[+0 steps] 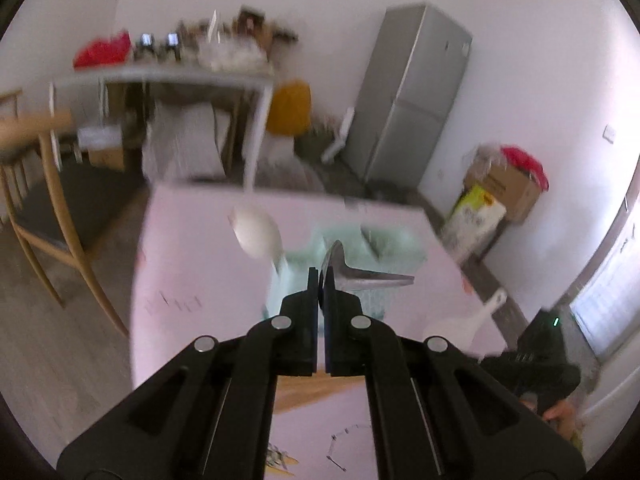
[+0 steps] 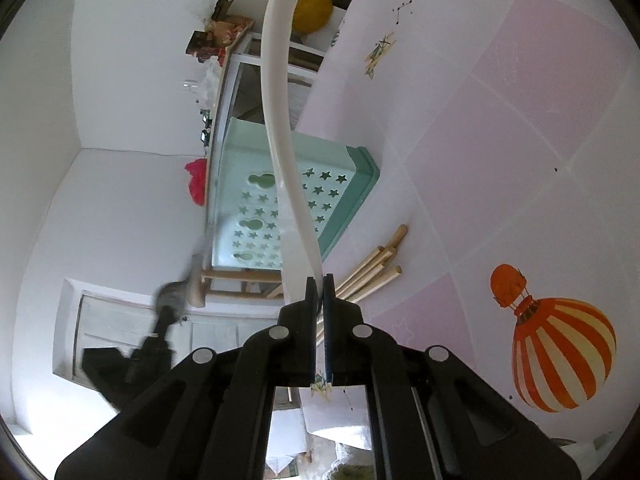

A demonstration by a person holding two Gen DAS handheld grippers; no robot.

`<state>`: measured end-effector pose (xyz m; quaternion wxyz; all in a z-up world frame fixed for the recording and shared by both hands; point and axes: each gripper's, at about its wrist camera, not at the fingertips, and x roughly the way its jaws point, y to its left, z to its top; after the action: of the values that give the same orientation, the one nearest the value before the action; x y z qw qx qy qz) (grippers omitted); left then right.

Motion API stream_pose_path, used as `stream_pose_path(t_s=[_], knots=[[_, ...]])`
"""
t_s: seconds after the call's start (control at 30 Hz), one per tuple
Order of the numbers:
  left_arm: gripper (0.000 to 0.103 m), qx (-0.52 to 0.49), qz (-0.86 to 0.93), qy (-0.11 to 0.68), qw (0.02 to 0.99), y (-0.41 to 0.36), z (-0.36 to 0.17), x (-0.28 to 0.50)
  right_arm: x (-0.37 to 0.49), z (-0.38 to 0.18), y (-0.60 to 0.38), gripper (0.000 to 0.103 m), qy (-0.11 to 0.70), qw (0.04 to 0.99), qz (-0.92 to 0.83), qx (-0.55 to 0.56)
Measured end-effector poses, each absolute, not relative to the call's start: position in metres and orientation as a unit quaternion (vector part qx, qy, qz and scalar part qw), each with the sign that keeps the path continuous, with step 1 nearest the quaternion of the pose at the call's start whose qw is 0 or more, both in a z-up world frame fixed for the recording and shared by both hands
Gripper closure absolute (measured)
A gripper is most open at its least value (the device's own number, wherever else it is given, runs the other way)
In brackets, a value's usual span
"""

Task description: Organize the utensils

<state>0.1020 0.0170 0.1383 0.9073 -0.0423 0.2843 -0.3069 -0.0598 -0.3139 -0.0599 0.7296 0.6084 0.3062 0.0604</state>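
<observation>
Both claws are carrying something, so the sorting looks to be in mid-course rather than near its end; the left claw (image 1: pixel 319 280) is pressed together on the end of a metal utensil (image 1: pixel 360 276), a spoon or small ladle as far as the blur lets one tell, which sticks out past the fingertips above the mint-green basket (image 1: pixel 384 248); the right claw (image 2: pixel 319 286) is likewise pinching the lower end of a long white handle (image 2: pixel 280 120), which rises away from it and curves across the star-punched wall of that same basket (image 2: pixel 340 184); its far end runs to the top of the picture, so what kind of utensil it is cannot be told from there. The basket stands near the far edge of the pink tabletop (image 1: pixel 192 264), and from these views its inside is too blurred or hidden to say whether anything is already in it. Still lying loose are a bundle of wooden chopsticks (image 2: pixel 372 268) on the tabletop just beside the basket, a white spoon (image 1: pixel 256 234) seen toward the far left part of the tabletop, and a white rice paddle (image 1: pixel 472 320) near its right edge; that paddle may be the piece in the right claw seen from the other side, though I cannot be sure. By my judgement, two pieces are in hand and not yet placed, and at least the chopsticks and the white spoon remain to be gathered.
</observation>
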Motion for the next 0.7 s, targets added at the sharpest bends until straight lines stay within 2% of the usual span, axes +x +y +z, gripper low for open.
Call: stream_pose_path(t_s=[0.13, 0.27, 0.43, 0.7], knots=[[0.102, -0.012, -0.271, 0.212, 0.939, 0.028, 0.181, 0.091, -0.061, -0.061, -0.31, 0.1, 0.307, 0.727, 0.069, 0.61], [0.102, 0.076, -0.215, 0.155, 0.961, 0.014, 0.197, 0.091, -0.059, -0.062, -0.31, 0.1, 0.306, 0.726, 0.074, 0.611], [0.102, 0.152, -0.187, 0.158, 0.958, -0.009, 0.188, 0.099, -0.059, -0.063, -0.312, 0.1, 0.305, 0.725, 0.074, 0.613], [0.102, 0.189, -0.189, 0.19, 0.945, -0.028, 0.163, 0.108, -0.062, -0.066, -0.315, 0.1, 0.304, 0.723, 0.066, 0.617]])
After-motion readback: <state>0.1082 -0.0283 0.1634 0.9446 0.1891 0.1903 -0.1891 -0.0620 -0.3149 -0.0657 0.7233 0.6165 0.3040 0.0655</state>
